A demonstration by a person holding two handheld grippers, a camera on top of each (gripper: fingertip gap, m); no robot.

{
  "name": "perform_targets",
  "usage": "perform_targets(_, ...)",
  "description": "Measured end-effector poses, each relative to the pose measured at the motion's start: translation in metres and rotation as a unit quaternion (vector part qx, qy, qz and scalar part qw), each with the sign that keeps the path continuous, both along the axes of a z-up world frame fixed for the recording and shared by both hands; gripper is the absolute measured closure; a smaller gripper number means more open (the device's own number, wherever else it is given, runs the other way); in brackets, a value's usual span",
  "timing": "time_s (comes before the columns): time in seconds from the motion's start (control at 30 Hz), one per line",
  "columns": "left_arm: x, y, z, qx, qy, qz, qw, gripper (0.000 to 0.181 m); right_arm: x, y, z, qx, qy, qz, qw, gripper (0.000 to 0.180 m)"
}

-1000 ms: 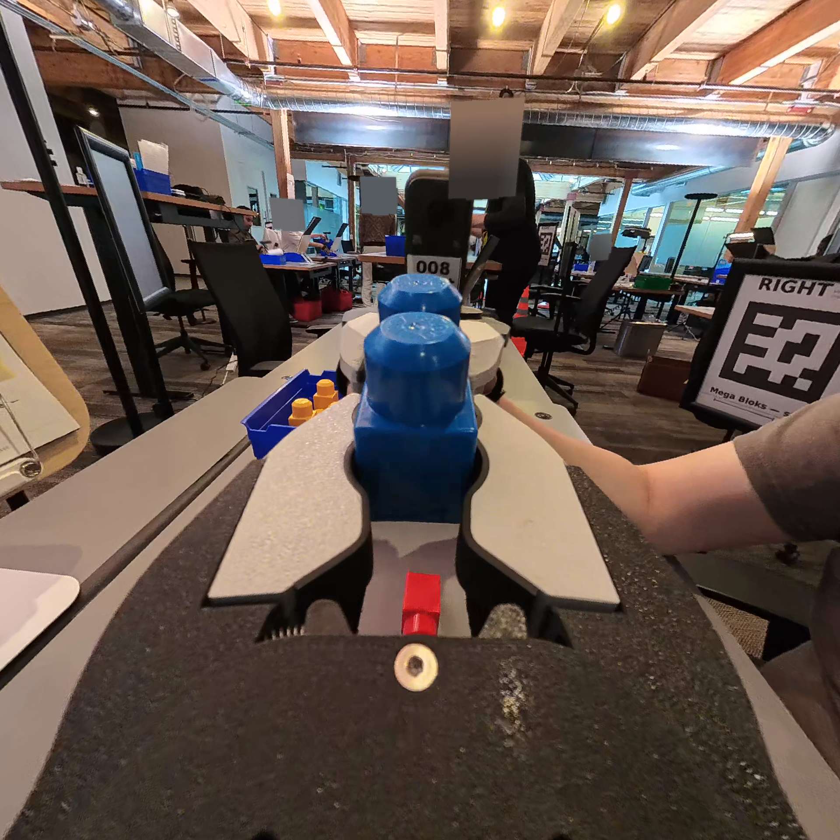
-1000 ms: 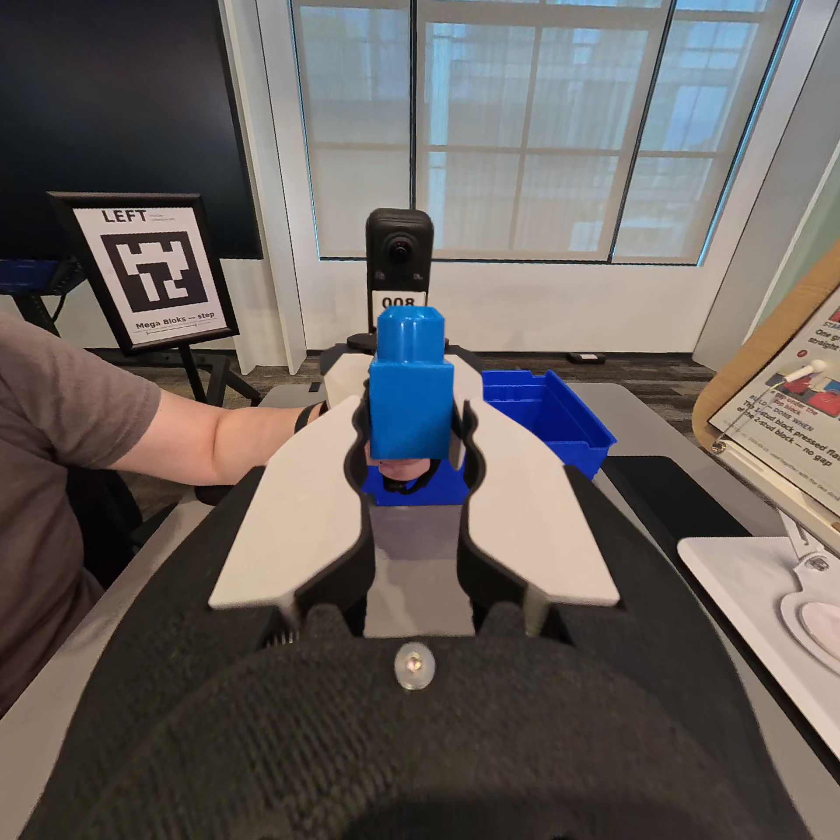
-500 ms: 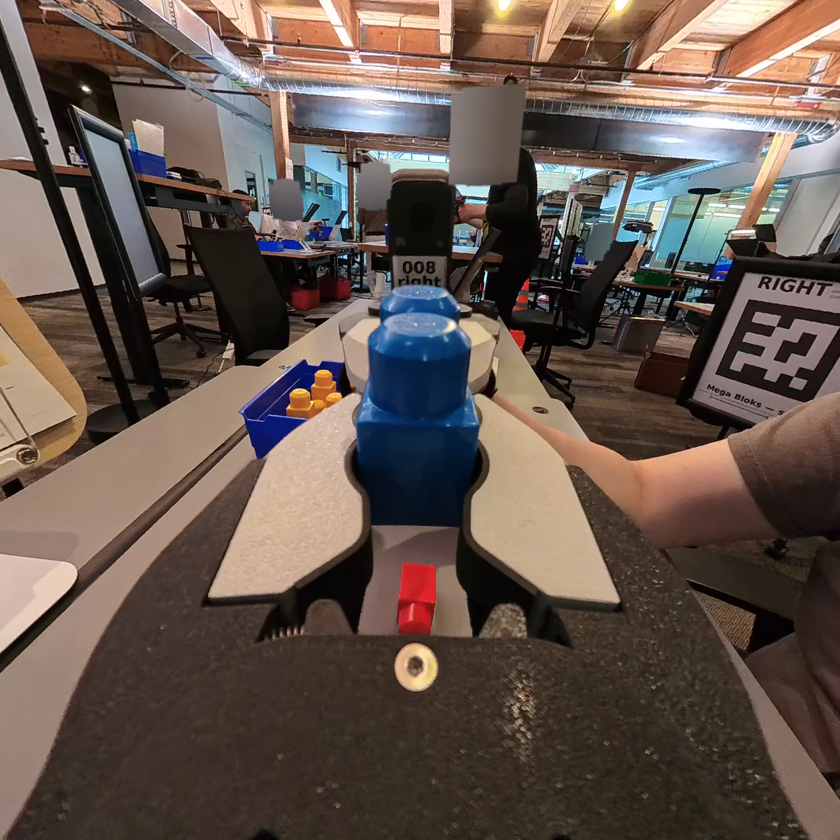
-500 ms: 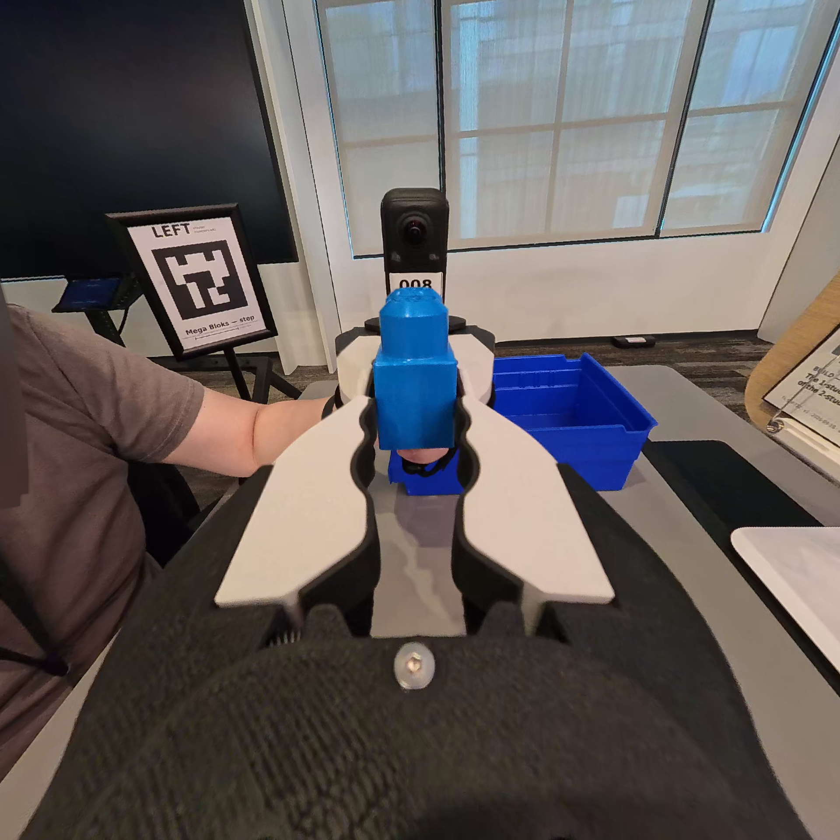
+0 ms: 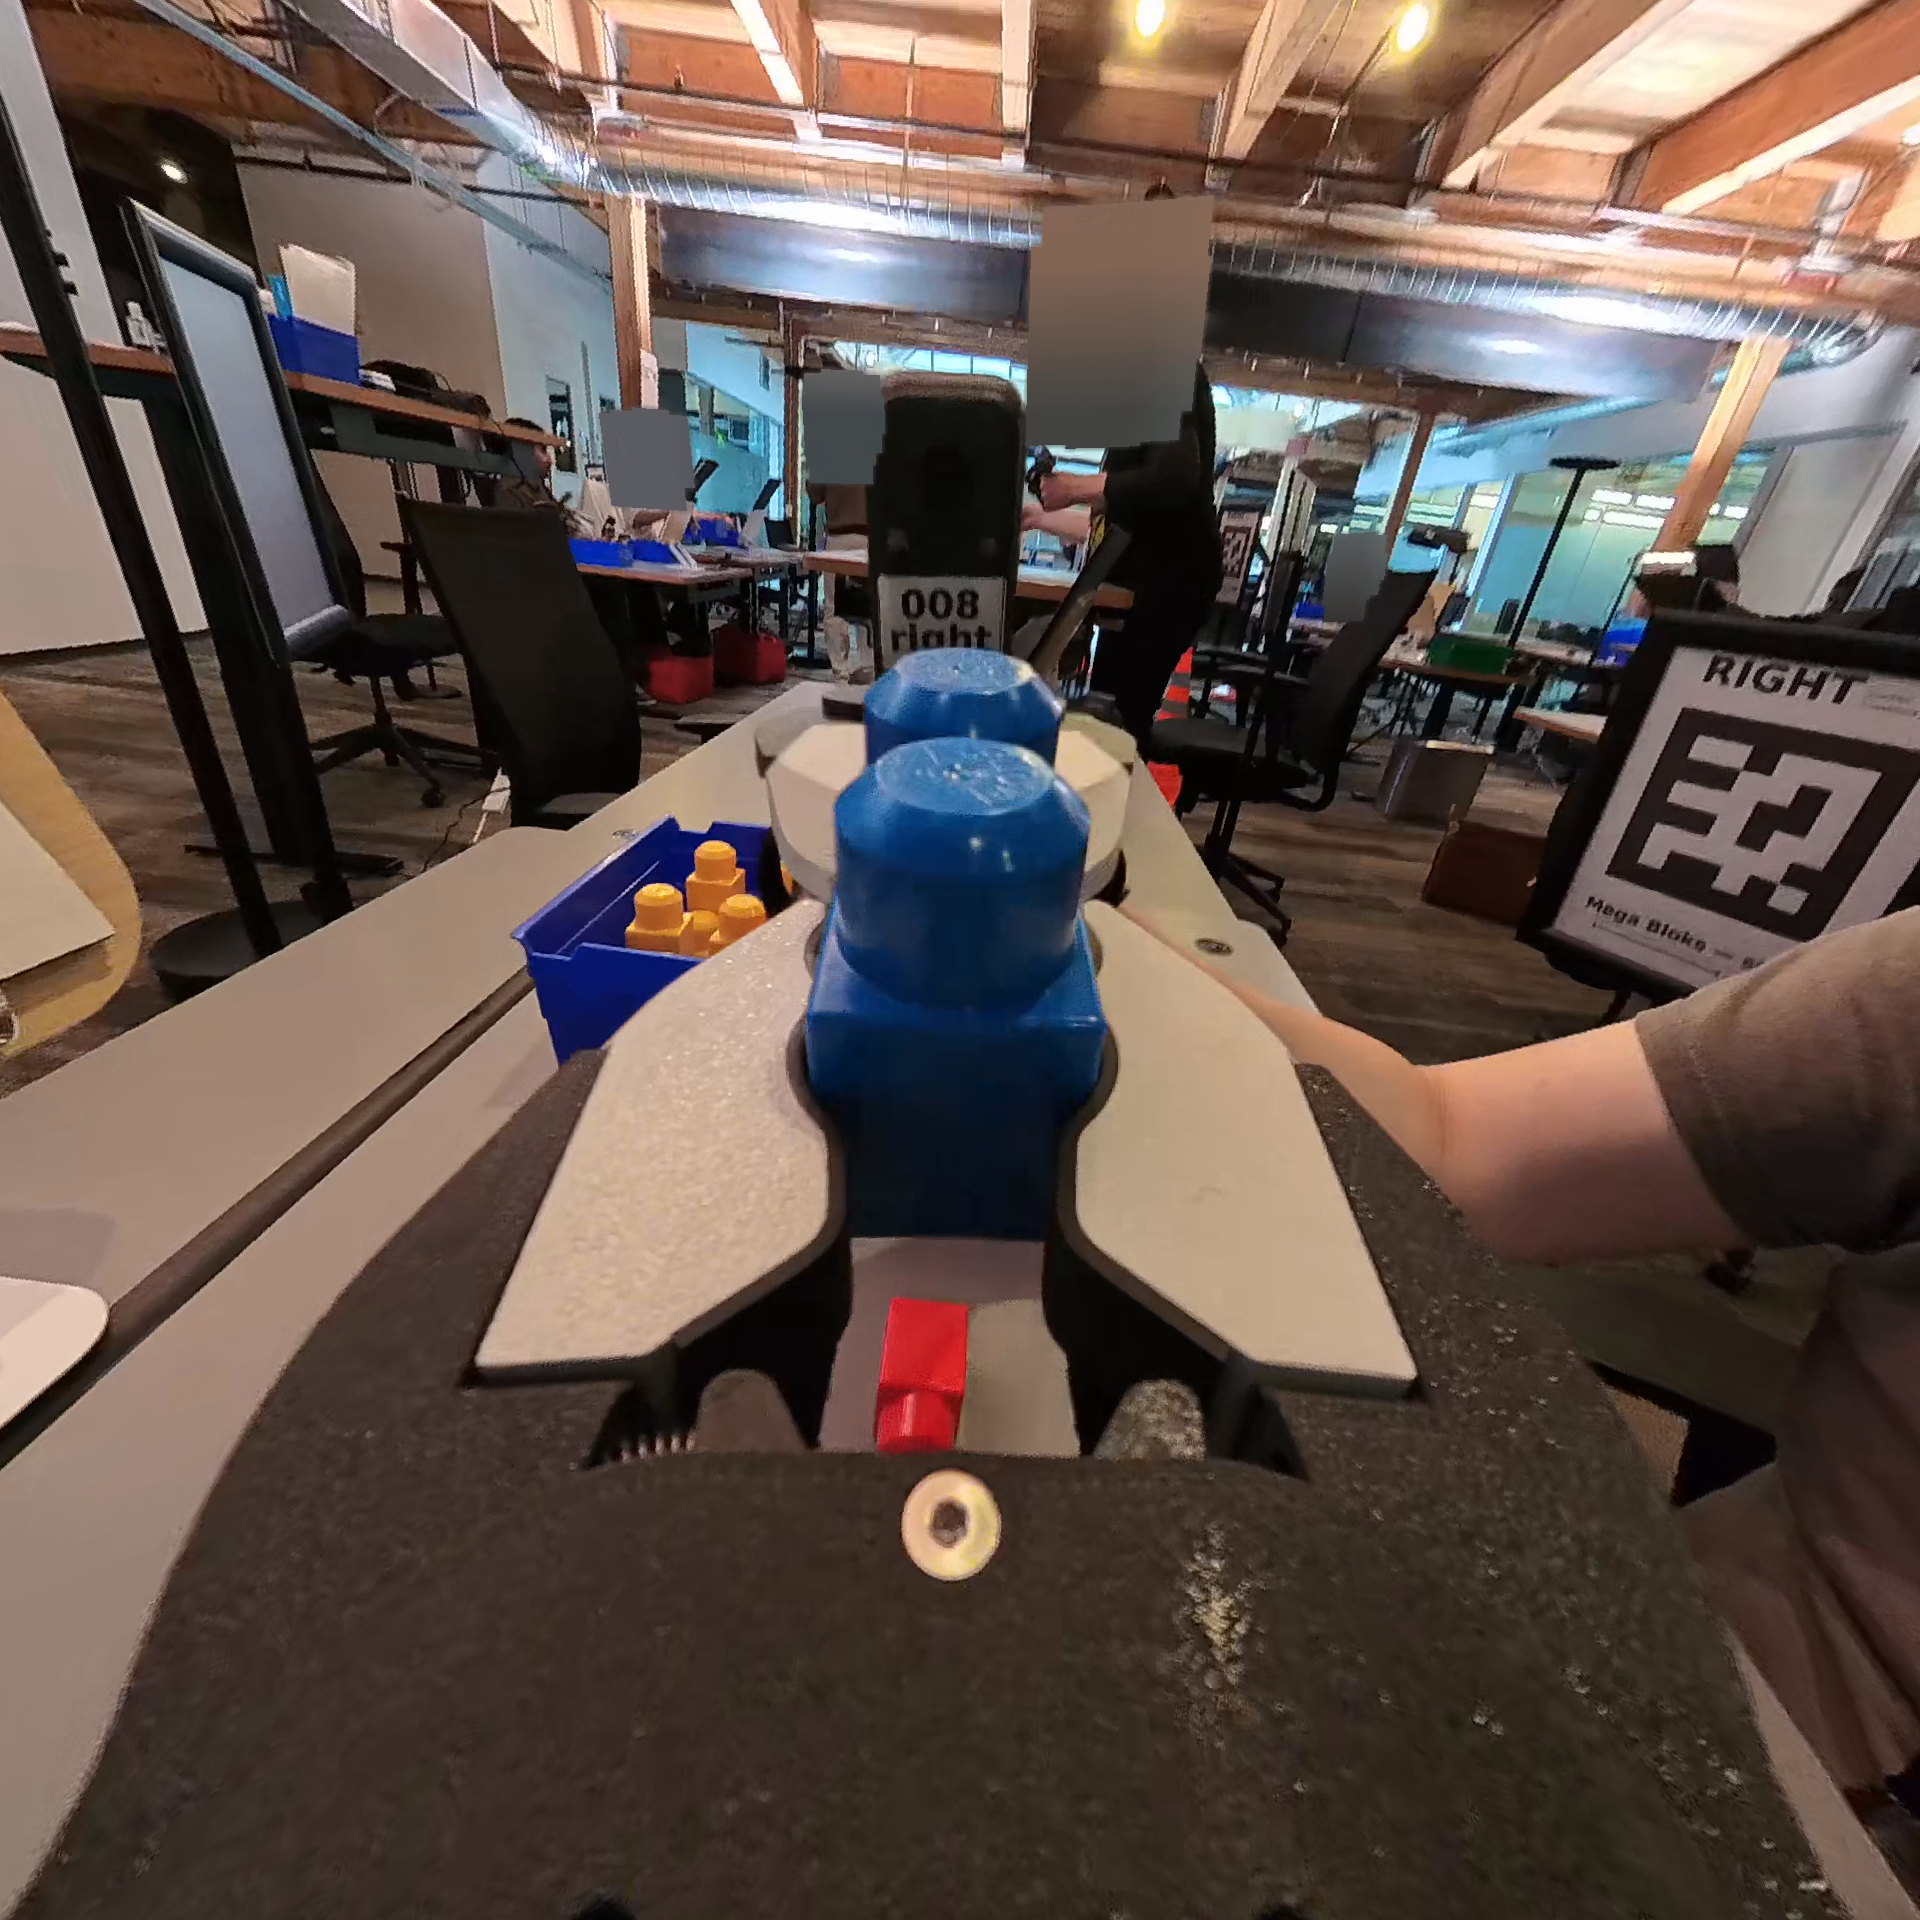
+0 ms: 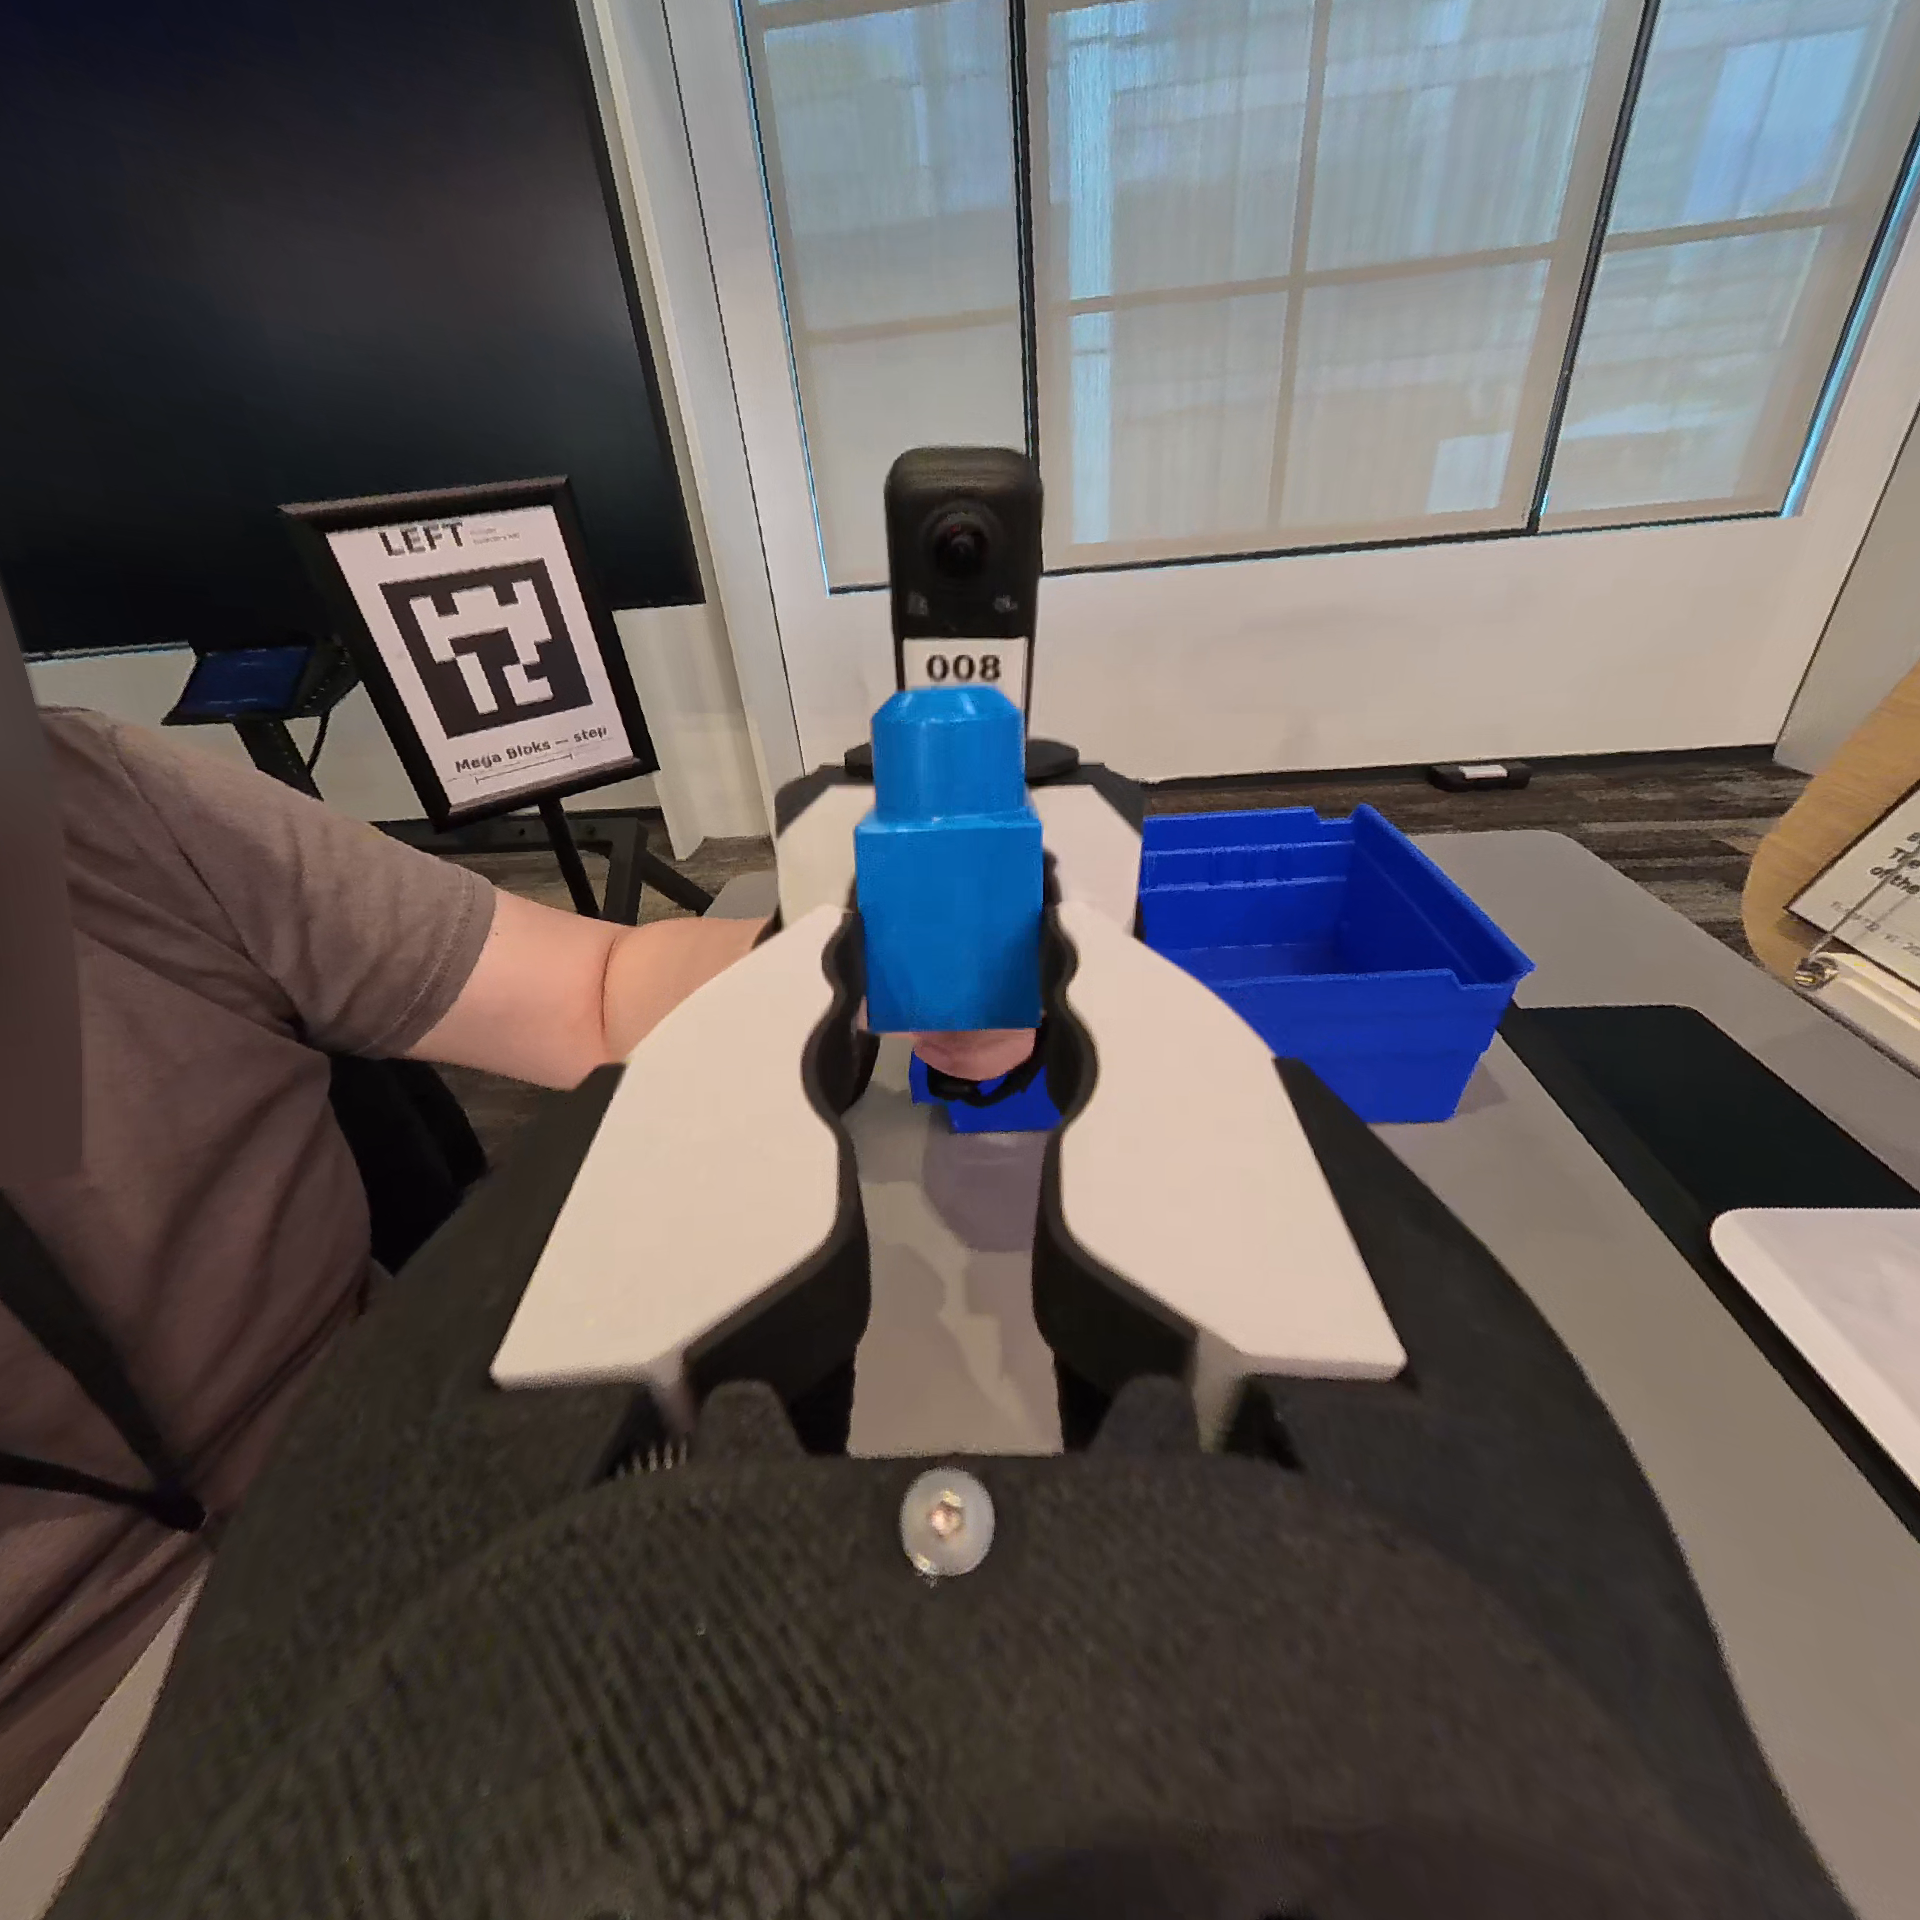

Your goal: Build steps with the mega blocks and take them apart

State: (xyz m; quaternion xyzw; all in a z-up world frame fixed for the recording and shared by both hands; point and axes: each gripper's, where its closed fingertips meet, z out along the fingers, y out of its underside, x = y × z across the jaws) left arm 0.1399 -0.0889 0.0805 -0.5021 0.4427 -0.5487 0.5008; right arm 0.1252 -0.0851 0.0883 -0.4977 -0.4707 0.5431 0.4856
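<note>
My left gripper is shut on a blue block with its round stud upward. My right gripper is shut on a blue one-stud block. The two grippers face each other nose to nose above the grey table. In the left wrist view the right gripper's white fingers hold a second blue stud just behind my block. I cannot tell whether the two blocks touch. A red block lies on the table below the left gripper's gap.
A blue bin with several yellow blocks stands left of the grippers. The bin also shows in the right wrist view. A person's arm reaches in from the right. Marker signs stand beside the table. Both grippers' tips are close together, under 4 cm apart.
Both grippers have kept their hold on the blue blocks. The right wrist view has swung slightly left, so the bin and sign sit farther right. The left view has barely shifted.
</note>
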Motion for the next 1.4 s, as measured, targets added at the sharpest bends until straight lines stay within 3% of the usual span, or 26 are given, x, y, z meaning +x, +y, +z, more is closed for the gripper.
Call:
perform_targets(0.7, -0.002, 0.003, -0.005, -0.021, 0.01, 0.0, 1.0, 0.14, -0.002, 0.003, -0.005, -0.044, -0.005, 0.008, 0.999, 0.146)
perform_targets(0.8, -0.002, 0.003, -0.004, -0.02, 0.016, 0.0, 1.0, 0.14, -0.001, 0.002, -0.001, -0.027, 0.0, 0.005, 1.0, 0.145)
perform_targets(0.9, -0.01, 0.008, -0.001, -0.01, 0.019, 0.013, 1.0, 0.14, 0.007, 0.003, 0.004, 0.005, 0.0, -0.019, 1.0, 0.132)
perform_targets(1.0, -0.025, 0.013, 0.011, -0.008, 0.01, 0.023, 1.0, 0.14, 0.024, 0.006, -0.02, 0.057, -0.092, -0.051, 0.993, 0.132)
perform_targets(1.1, -0.045, 0.021, 0.023, 0.02, 0.014, 0.06, 0.998, 0.14, 0.046, 0.004, -0.079, 0.069, -0.276, -0.054, 0.957, 0.131)
perform_targets(1.23, -0.075, 0.03, 0.041, 0.042, 0.01, 0.1, 0.994, 0.14, 0.072, 0.009, -0.157, 0.024, -0.498, -0.068, 0.864, 0.127)
perform_targets(1.3, -0.091, 0.032, 0.051, 0.046, 0.0, 0.114, 0.992, 0.14, 0.075, 0.006, -0.187, 0.009, -0.574, -0.053, 0.817, 0.125)
perform_targets(1.4, -0.112, 0.034, 0.06, 0.042, -0.009, 0.126, 0.991, 0.14, 0.066, -0.006, -0.218, -0.013, -0.632, -0.006, 0.775, 0.124)
